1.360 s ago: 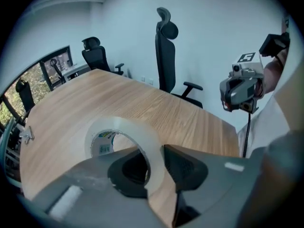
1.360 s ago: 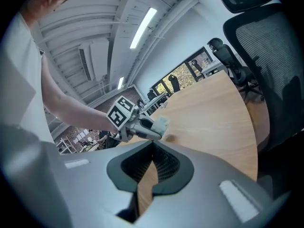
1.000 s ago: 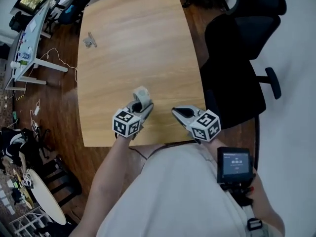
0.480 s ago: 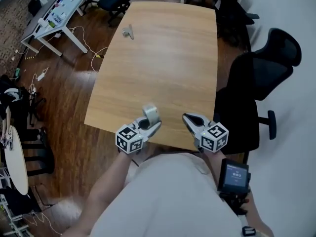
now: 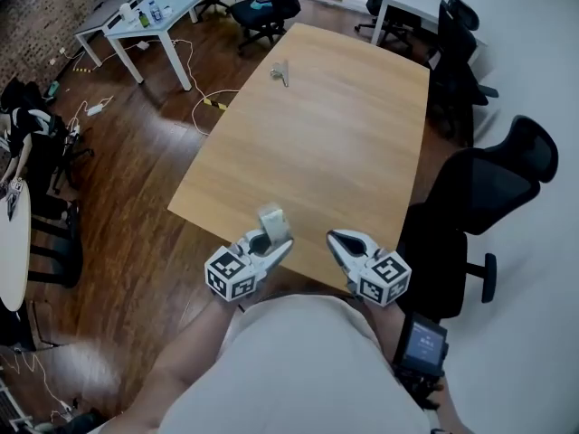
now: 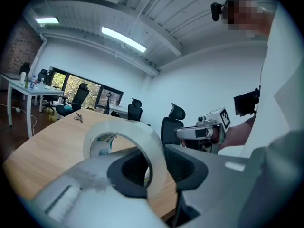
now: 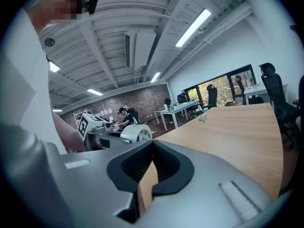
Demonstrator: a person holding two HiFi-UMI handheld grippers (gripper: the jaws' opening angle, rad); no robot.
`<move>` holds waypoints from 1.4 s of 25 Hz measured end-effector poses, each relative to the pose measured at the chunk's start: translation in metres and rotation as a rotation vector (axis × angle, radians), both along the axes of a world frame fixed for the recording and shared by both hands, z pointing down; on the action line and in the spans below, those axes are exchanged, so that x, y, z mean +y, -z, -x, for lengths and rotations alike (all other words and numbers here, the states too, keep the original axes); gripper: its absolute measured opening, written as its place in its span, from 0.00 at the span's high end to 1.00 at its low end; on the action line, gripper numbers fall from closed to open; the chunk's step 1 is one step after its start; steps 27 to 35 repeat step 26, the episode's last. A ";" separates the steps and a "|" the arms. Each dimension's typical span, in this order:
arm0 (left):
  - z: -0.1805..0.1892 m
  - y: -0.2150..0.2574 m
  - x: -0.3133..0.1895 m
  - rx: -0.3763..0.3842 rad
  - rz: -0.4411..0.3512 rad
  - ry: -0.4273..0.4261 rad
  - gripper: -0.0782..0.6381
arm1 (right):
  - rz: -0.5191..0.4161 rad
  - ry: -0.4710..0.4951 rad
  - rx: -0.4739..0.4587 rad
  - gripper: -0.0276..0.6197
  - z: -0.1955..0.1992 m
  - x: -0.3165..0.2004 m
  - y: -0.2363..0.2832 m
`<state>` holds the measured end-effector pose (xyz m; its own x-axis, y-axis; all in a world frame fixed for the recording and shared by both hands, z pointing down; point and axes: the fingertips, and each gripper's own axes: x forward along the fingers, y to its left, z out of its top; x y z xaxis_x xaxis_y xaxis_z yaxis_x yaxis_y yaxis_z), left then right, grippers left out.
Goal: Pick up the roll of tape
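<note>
The roll of tape (image 5: 271,221), pale and translucent with a white core, is off the wooden table (image 5: 344,143), gripped edge-on in my left gripper (image 5: 268,240) over the near edge. In the left gripper view the tape roll (image 6: 124,139) stands upright between the dark pads, and my left gripper (image 6: 153,161) is shut on its band. My right gripper (image 5: 338,240) hovers beside it to the right, apart from the roll, with its jaws together and nothing in them. The right gripper view shows my right gripper (image 7: 151,145) closed and the tape roll (image 7: 137,133) off to its left.
A small metal object (image 5: 280,72) lies near the table's far left corner. Black office chairs (image 5: 479,197) stand along the table's right side. White desks (image 5: 154,12) with more chairs, and cables on the wood floor, lie to the left.
Both grippers have risen off the table toward the person's body, the left one carrying the tape roll up with it. The head view has swung to show more of the room.
</note>
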<state>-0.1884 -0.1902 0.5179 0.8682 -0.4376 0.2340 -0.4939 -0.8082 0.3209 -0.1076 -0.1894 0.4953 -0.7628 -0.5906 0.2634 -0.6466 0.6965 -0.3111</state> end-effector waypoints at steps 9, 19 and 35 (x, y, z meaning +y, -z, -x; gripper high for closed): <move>0.039 0.003 0.011 0.036 -0.024 0.061 0.73 | 0.007 0.111 0.075 0.95 0.055 0.017 0.000; 0.072 -0.007 0.026 0.046 -0.025 0.095 0.73 | 0.011 0.162 0.089 0.95 0.091 0.025 -0.010; 0.090 -0.007 0.028 0.028 -0.050 0.133 0.73 | 0.002 0.181 0.094 0.95 0.105 0.024 -0.010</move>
